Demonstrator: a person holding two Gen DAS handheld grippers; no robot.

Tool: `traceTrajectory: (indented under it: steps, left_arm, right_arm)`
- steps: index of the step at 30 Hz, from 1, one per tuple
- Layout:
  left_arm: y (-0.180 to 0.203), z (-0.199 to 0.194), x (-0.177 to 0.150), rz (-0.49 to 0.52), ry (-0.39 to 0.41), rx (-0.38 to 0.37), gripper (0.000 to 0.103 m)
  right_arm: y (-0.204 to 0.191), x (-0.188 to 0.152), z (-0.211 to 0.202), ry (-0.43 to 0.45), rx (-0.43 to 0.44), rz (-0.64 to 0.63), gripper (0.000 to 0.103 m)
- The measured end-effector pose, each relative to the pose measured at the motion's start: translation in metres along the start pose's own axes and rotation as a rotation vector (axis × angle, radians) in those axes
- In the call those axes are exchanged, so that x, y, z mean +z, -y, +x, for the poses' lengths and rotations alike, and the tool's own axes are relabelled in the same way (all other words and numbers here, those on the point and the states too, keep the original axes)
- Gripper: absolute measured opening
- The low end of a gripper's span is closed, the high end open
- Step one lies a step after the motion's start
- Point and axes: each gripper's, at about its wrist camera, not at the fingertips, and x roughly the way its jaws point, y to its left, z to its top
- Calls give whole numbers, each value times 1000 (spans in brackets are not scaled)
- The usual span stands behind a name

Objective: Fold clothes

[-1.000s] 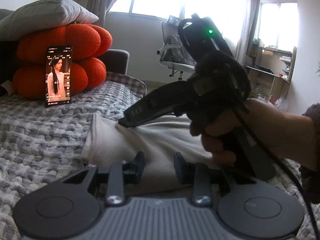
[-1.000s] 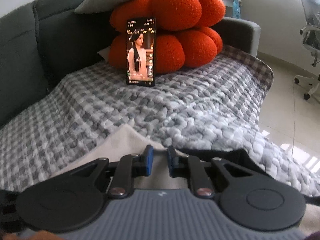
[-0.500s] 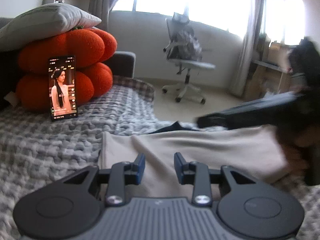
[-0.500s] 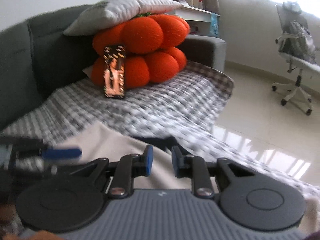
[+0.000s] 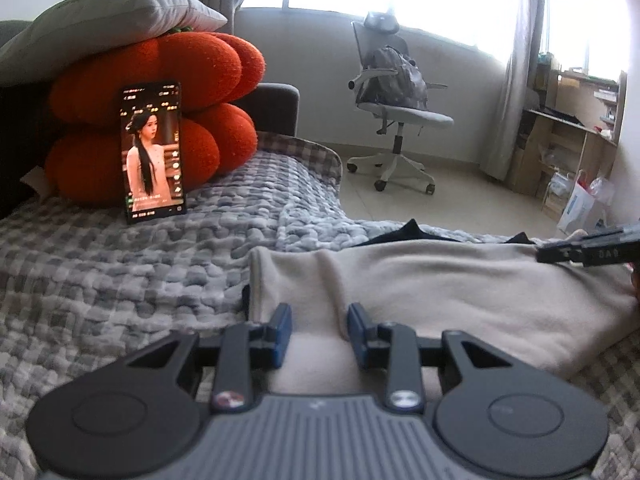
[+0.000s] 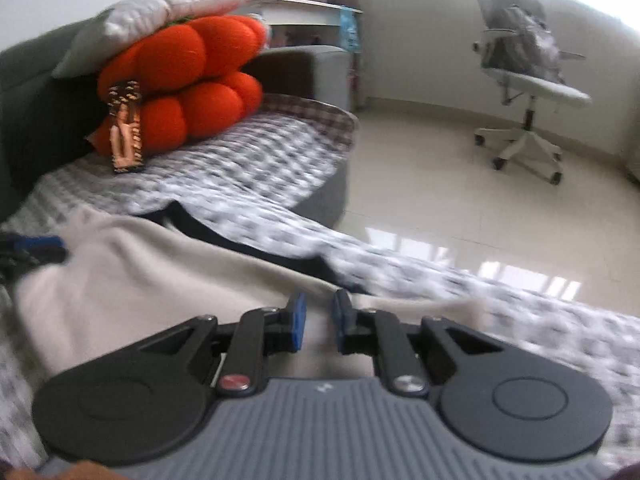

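Left wrist view: beige garment (image 5: 440, 280) flat on checked blanket (image 5: 120, 272), beneath and ahead of left gripper (image 5: 318, 334), tilted downward, jaws parted, cloth between, grip uncertain. Right gripper (image 6: 318, 322), angled down over garment's far end, jaws closing, narrow gap. Phone (image 5: 154, 152) beyond, leaning on orange cushion (image 5: 168, 80).

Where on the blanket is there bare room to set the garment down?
Bare blanket lies between the phone and the beige garment. Crowded: orange cushions behind the phone, the garment's stretch to the right gripper.
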Motion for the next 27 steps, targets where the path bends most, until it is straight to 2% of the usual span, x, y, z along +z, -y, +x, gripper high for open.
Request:
traceTrajectory:
  steps: [3, 6, 7, 10, 13, 19, 21, 23, 25, 27]
  left_arm:
    - [-1, -8, 3, -14, 5, -9, 32]
    - [-2, -17, 6, -27, 9, -18, 32]
    - [-1, -17, 8, -26, 9, -17, 32]
    - [4, -13, 16, -14, 5, -6, 29]
    - [9, 0, 19, 8, -16, 14, 24]
    - [-1, 30, 17, -10, -41, 94, 16]
    - [-3, 36, 17, -9, -41, 101, 16]
    - [-4, 40, 19, 0, -40, 114, 16]
    - [-6, 44, 23, -14, -42, 124, 16]
    - [-12, 42, 27, -65, -41, 108, 16]
  right_arm:
    - [19, -7, -11, 13, 15, 76, 14]
    - [17, -5, -23, 26, -5, 105, 27]
    - [13, -4, -27, 34, 0, 101, 27]
    - [-4, 3, -30, 44, 72, 107, 27]
    - [-35, 11, -28, 38, 142, 59, 27]
    - [-98, 21, 3, -17, 231, -34, 27]
    - [-111, 22, 16, -44, 215, -65, 27]
    - [-119, 25, 29, -32, 184, -90, 27]
    - [-120, 32, 42, -32, 150, -80, 23]
    - [-111, 37, 45, -28, 149, -28, 23]
